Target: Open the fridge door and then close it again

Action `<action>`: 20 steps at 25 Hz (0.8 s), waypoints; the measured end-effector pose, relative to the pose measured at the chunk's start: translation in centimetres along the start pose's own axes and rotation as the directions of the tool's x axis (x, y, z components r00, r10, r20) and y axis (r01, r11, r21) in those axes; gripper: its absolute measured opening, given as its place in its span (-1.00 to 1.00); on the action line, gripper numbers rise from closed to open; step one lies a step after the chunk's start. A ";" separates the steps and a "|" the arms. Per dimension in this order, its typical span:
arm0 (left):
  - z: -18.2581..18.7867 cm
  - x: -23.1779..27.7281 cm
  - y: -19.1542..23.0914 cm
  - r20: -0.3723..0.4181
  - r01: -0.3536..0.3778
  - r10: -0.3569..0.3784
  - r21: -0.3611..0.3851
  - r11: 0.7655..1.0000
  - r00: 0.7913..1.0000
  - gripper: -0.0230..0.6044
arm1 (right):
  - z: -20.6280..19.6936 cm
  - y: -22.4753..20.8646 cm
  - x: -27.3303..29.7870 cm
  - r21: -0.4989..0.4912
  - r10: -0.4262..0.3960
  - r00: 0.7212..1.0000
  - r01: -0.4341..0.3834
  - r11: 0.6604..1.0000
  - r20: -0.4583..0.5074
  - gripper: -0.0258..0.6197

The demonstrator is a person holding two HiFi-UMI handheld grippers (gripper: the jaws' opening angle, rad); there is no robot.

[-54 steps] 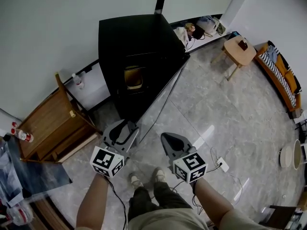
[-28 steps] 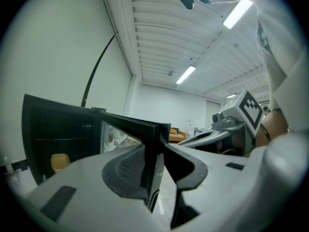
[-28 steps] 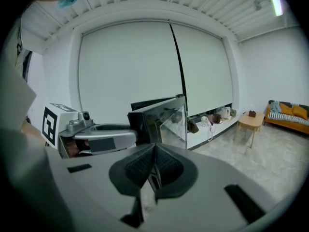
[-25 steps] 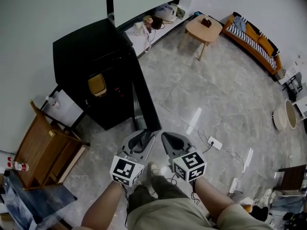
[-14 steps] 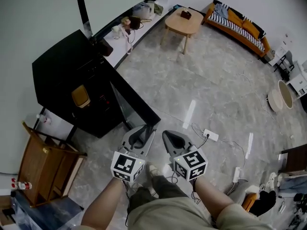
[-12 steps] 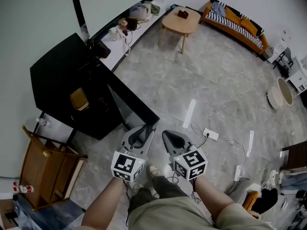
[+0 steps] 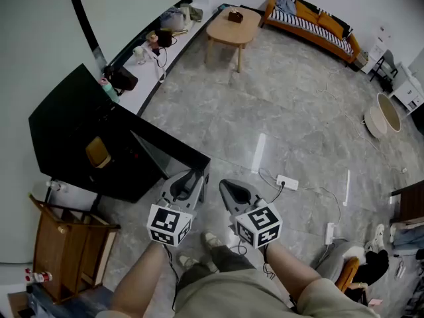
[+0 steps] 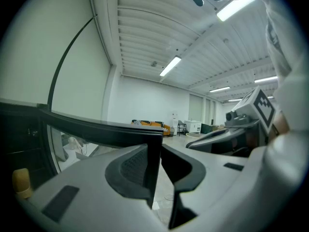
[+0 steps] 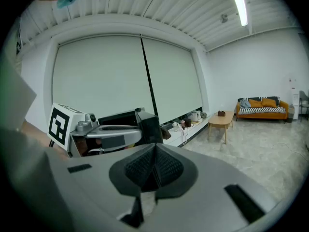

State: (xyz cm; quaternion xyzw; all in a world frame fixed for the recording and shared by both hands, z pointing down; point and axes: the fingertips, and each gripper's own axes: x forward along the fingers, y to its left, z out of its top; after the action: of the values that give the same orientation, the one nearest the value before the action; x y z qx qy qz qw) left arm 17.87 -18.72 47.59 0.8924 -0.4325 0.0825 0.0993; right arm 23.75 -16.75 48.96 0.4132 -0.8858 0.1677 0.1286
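Now the black fridge (image 7: 63, 134) stands at the left by the wall, and its door (image 7: 173, 152) is swung wide open toward the person. A yellow thing (image 7: 97, 152) sits inside the fridge.

Both grippers are held side by side at the free edge of the door. The left gripper (image 7: 192, 176) has that thin edge (image 8: 153, 163) between its jaws, and the jaws are closing. One pad lies against the door, but a small gap shows by the other pad, so the edge is not squeezed yet.

The right gripper (image 7: 225, 185) is just beside it. Its pads (image 9: 164, 168) are pressed together with nothing between them.

Far across the grey floor are a small wooden table (image 7: 232, 26) and an orange sofa (image 7: 311, 17).
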 end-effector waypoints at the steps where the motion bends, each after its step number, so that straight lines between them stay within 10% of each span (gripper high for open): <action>1: 0.1 0.4 0.0 -0.005 0.002 -0.002 0.002 1.000 1.000 -0.66 | 0.2 -0.3 0.1 0.000 0.003 1.000 -0.003 1.000 0.001 -0.93; 20: 1.7 8.8 1.4 -0.027 0.025 -0.025 0.004 1.000 0.999 -0.66 | 2.9 -5.1 2.1 -0.010 0.002 1.000 -0.001 1.000 0.013 -0.93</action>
State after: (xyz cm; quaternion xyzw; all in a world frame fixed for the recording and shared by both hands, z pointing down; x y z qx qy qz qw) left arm 22.22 -26.65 48.12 0.8967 -0.4197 0.0944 0.1044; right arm 26.18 -22.41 48.07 0.4130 -0.8878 0.1606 0.1246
